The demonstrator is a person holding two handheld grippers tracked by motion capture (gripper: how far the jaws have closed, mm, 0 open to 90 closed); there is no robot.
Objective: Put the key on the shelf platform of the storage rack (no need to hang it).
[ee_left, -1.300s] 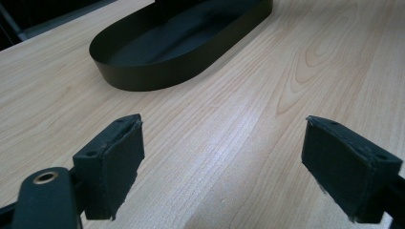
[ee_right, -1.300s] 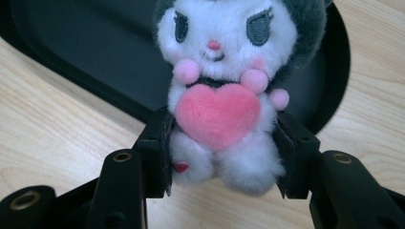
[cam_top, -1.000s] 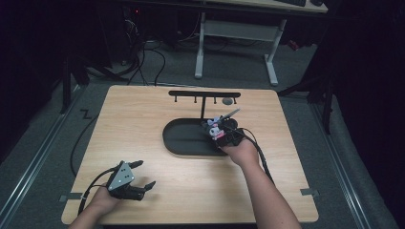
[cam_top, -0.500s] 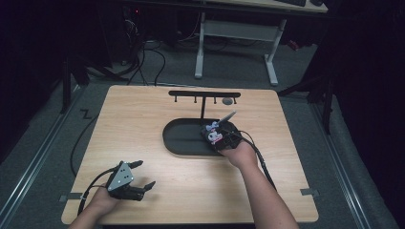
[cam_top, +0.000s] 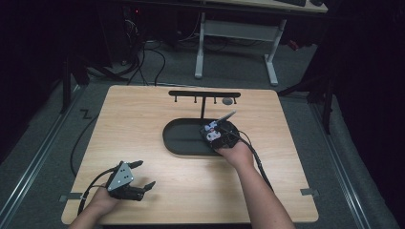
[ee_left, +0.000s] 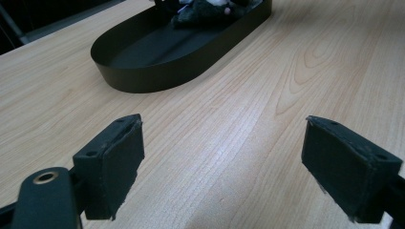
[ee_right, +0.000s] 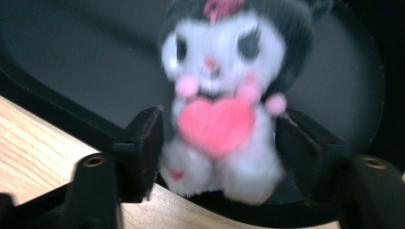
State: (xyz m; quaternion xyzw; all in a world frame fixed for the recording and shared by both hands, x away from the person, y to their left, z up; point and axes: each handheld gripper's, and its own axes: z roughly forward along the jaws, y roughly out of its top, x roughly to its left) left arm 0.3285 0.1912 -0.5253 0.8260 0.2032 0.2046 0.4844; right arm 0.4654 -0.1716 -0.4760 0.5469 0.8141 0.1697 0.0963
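**Plush pinched over tray's right end**

Left gripper (cam_top: 137, 179) sits low on the pale wood-grain table (cam_top: 143, 124) near its front-left corner, jaws spread wide, matte black pads (ee_left: 117, 162) holding nothing. Oval black tray (cam_top: 184, 138), smooth thin wall, mid-table. Right gripper (ee_right: 217, 138) pinches a fuzzy white-and-black plush toy (ee_right: 222, 109) with a pink heart, at the tray's right end. Hook rack (cam_top: 204, 95) behind the tray.

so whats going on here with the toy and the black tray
A person holds tongs in each hand at a wooden table. The right tongs are closed on a small plush toy clutching a pink heart, held over the right end of the black oval tray. The left tongs sit open and empty near the table's front left. A black rack stands behind the tray.
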